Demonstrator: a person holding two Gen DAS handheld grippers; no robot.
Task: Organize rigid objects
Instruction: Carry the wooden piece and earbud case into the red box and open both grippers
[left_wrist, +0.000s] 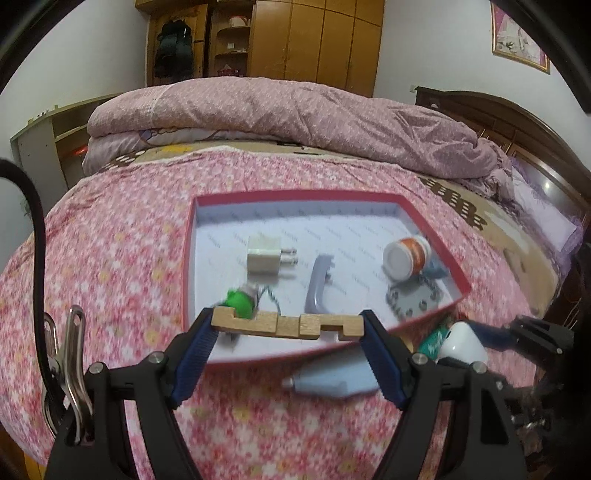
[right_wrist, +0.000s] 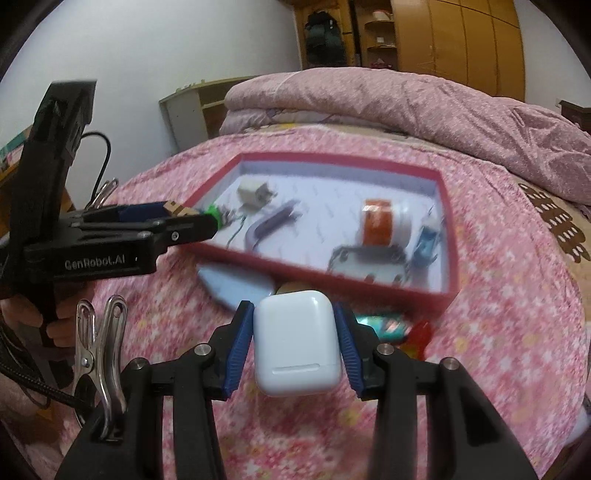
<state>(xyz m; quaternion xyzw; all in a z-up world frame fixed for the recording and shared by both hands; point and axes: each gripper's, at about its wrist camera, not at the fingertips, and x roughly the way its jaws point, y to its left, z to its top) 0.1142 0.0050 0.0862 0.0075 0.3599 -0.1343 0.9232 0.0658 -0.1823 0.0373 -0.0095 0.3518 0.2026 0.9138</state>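
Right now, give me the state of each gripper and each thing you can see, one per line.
Left gripper: shut on the notched wooden block, raised.
Right gripper: shut on the white earbud case, lid closed.
Red-rimmed box: open, partly filled.
White charger plug: lying in the box.
Orange-labelled white jar: on its side in the box.
Grey handle: lying in the box.
Pale blue tube: on the bedspread, outside the box.

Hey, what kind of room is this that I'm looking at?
Most likely a bedroom in a home. The red box sits on a bed with a pink floral cover, a folded quilt lies behind it, and a wooden wardrobe stands against the far wall.
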